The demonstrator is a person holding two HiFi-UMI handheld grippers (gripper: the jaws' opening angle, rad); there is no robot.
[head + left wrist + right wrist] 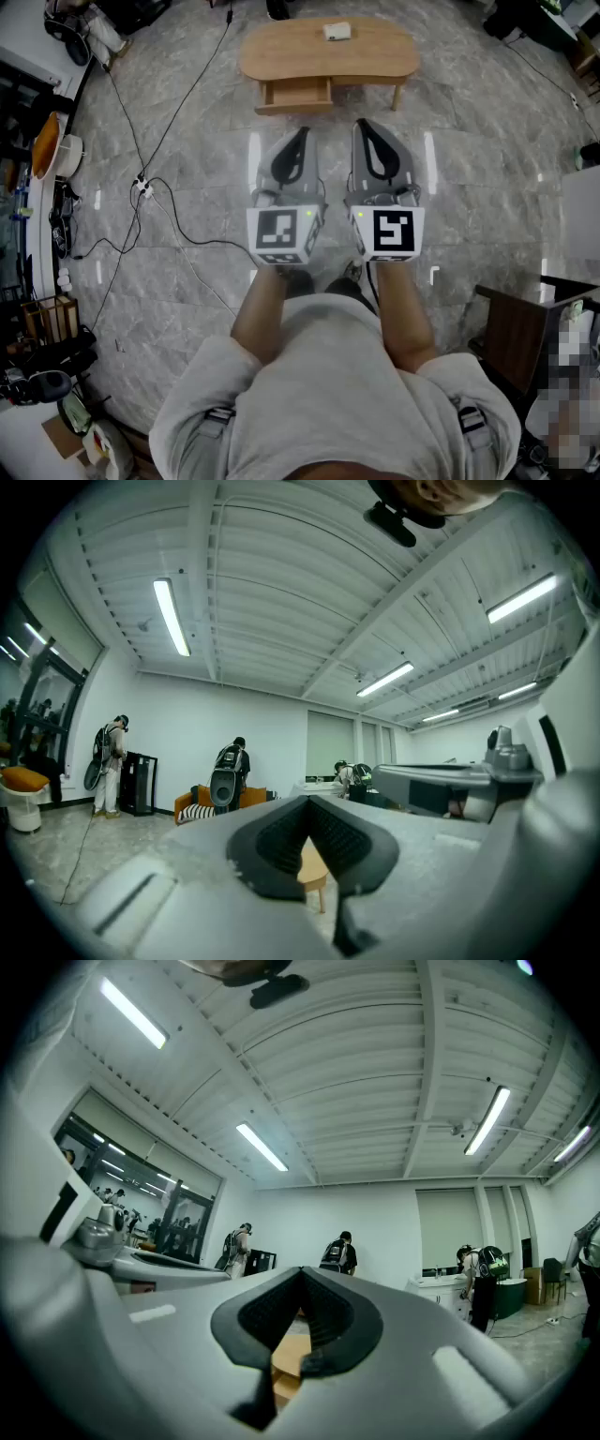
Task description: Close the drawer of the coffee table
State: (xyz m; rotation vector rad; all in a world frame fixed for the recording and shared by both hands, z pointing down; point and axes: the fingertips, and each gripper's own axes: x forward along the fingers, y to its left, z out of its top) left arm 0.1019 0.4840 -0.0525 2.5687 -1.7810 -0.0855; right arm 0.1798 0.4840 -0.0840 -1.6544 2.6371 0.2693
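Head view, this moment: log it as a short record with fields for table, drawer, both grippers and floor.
table: light wooden oval coffee table, ahead of the person, apart from both grippers
drawer: wooden drawer, pulled out
on table: small white object
left gripper: shut, empty
right gripper: shut, empty
floor: grey marble-look floor, black cable lying across it

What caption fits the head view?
Shut and empty, the left gripper and right gripper sit side by side over a grey floor, facing the wooden coffee table whose drawer stands open.
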